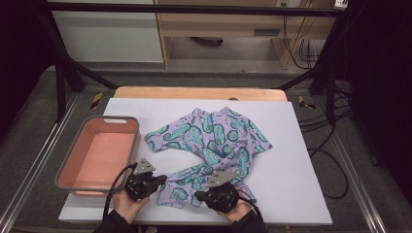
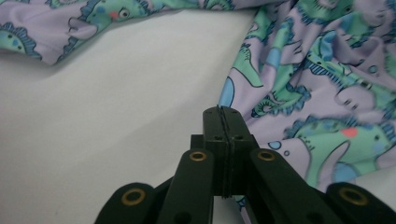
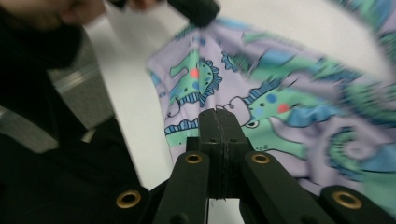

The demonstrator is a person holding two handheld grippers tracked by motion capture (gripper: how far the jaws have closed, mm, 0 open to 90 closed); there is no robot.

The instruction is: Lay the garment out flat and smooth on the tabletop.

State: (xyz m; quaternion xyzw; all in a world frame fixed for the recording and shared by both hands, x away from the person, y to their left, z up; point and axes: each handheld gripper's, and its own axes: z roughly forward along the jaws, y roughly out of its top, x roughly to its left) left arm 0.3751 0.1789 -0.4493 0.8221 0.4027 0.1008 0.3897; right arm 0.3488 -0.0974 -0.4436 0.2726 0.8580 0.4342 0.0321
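A lilac child's garment [image 1: 214,141] printed with teal seahorses lies spread and rumpled on the white table sheet [image 1: 291,194]. Both grippers are at its near hem, each held by a hand in a black sleeve. My left gripper [image 1: 164,180] is at the hem's left end. In the left gripper view its jaws [image 2: 223,112] are pressed together where the cloth's edge [image 2: 317,84] meets their tip. My right gripper [image 1: 198,195] points left toward the other hand. In the blurred right gripper view its jaws [image 3: 219,113] are shut with the printed cloth [image 3: 280,102] around the tip.
A pink bin with a grey rim [image 1: 104,119] stands open on the table's left side, just beyond the left gripper. The table's near edge runs right behind both hands. Black frame legs and cables flank the table.
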